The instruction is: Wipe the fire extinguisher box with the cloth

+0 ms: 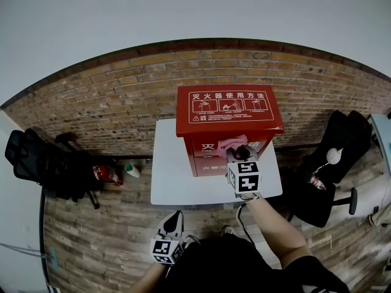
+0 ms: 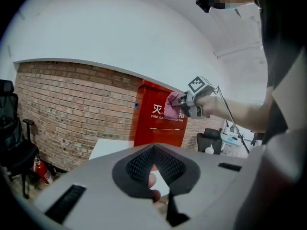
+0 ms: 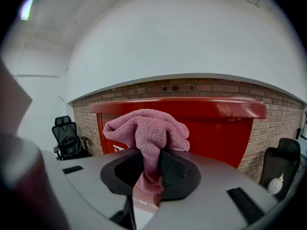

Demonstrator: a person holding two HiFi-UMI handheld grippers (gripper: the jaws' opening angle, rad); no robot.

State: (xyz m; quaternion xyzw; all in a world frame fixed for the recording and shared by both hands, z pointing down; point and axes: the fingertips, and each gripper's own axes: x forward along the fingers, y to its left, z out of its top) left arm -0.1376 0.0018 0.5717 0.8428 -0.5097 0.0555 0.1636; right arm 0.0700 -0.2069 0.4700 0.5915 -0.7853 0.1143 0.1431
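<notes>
The red fire extinguisher box (image 1: pixel 229 112) stands on a small white table (image 1: pixel 183 182) against the brick wall. My right gripper (image 1: pixel 240 156) is shut on a pink cloth (image 1: pixel 234 144), which it holds against the upper front face of the box. In the right gripper view the cloth (image 3: pixel 146 128) bunches out of the jaws of the right gripper (image 3: pixel 151 157), with the box (image 3: pixel 216 128) close behind. My left gripper (image 1: pixel 174 217) hangs low near my body, off the table, shut and empty. From the left gripper (image 2: pixel 153 150) I see the box (image 2: pixel 153 123) and cloth (image 2: pixel 172 104).
A black office chair (image 1: pixel 36 160) stands on the left, with a red extinguisher (image 1: pixel 107 174) and a small bottle (image 1: pixel 131 170) on the floor beside it. Another black chair (image 1: pixel 342 145) is on the right. The floor is wooden planks.
</notes>
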